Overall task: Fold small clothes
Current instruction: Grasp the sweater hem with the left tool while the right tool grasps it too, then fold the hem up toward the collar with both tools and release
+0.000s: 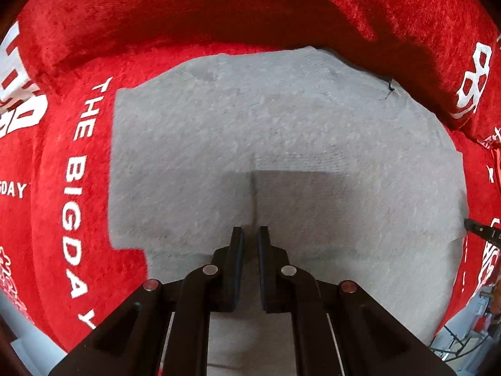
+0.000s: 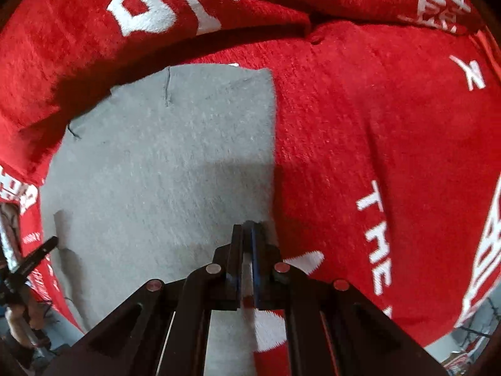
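A grey fleece garment (image 1: 281,144) lies flat on a red plush cover, also in the right wrist view (image 2: 162,156). My left gripper (image 1: 250,230) hovers over the garment's near middle, its jaws a narrow gap apart with nothing seen between them. My right gripper (image 2: 248,226) is at the garment's right near edge, its jaws almost together with a thin strip of grey cloth between them. The left gripper's tip (image 2: 47,249) shows at the garment's left edge in the right wrist view. The right gripper's tip (image 1: 479,228) shows at the right edge in the left wrist view.
The red cover (image 1: 62,156) carries white lettering (image 1: 75,197) and large white characters (image 2: 175,3). A raised red roll (image 1: 250,15) runs along the far side of the garment. Floor and clutter (image 1: 469,329) show past the cover's near right edge.
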`<state>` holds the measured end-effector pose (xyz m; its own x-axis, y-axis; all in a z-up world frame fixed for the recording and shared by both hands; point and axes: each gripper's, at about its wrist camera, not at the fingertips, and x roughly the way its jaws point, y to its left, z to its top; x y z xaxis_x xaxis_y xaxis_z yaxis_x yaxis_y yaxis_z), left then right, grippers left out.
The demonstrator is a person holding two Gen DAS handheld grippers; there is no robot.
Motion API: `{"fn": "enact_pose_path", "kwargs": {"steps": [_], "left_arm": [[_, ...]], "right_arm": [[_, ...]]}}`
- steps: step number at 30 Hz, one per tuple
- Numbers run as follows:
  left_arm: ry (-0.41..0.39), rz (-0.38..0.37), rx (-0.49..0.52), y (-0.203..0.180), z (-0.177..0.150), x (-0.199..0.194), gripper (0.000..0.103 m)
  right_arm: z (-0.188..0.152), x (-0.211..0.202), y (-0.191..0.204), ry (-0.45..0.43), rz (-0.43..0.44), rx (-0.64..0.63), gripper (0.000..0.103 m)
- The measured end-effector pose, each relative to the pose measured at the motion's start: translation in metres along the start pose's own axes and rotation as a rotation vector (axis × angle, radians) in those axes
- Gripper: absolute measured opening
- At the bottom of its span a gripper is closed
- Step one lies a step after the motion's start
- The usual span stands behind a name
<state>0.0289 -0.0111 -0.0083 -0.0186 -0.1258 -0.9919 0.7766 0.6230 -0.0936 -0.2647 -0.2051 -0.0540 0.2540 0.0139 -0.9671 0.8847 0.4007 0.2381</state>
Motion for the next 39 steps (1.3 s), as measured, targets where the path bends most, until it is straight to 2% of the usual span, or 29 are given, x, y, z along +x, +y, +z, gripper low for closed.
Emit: {"fn": "enact_pose_path", "kwargs": {"steps": [2, 14, 21, 30, 31, 32, 34, 37, 39], "left_arm": [[0.000, 0.007, 0.006, -0.001, -0.005, -0.007, 0.009], [0.015, -0.006, 0.018, -0.006, -0.028, -0.036, 0.009], [0.031, 0.032, 0.024, -0.021, -0.043, -0.036, 0.009], [0.081, 0.022, 0.039, -0.031, -0.056, -0.029, 0.010], [0.080, 0.017, 0.032, -0.032, -0.057, -0.030, 0.039], [0.078, 0.019, 0.026, -0.032, -0.058, -0.031, 0.096], [0.037, 0.061, 0.004, -0.033, -0.060, -0.039, 0.102], [0.048, 0.063, -0.008, -0.036, -0.061, -0.042, 0.102], [0.055, 0.066, -0.028, -0.037, -0.063, -0.044, 0.102]], "right_arm": [[-0.004, -0.008, 0.006, -0.003, -0.024, -0.008, 0.006], [-0.026, -0.020, 0.045, 0.050, 0.024, 0.000, 0.006], [-0.037, -0.008, 0.066, 0.089, 0.045, -0.009, 0.006], [-0.044, 0.004, 0.079, 0.144, 0.077, -0.030, 0.007], [-0.045, 0.004, 0.079, 0.148, 0.079, -0.034, 0.007], [-0.045, 0.004, 0.080, 0.155, 0.081, -0.041, 0.008], [-0.045, 0.007, 0.083, 0.167, 0.087, -0.051, 0.014], [-0.045, 0.010, 0.086, 0.180, 0.092, -0.067, 0.034], [-0.045, 0.011, 0.087, 0.189, 0.100, -0.074, 0.037]]}}
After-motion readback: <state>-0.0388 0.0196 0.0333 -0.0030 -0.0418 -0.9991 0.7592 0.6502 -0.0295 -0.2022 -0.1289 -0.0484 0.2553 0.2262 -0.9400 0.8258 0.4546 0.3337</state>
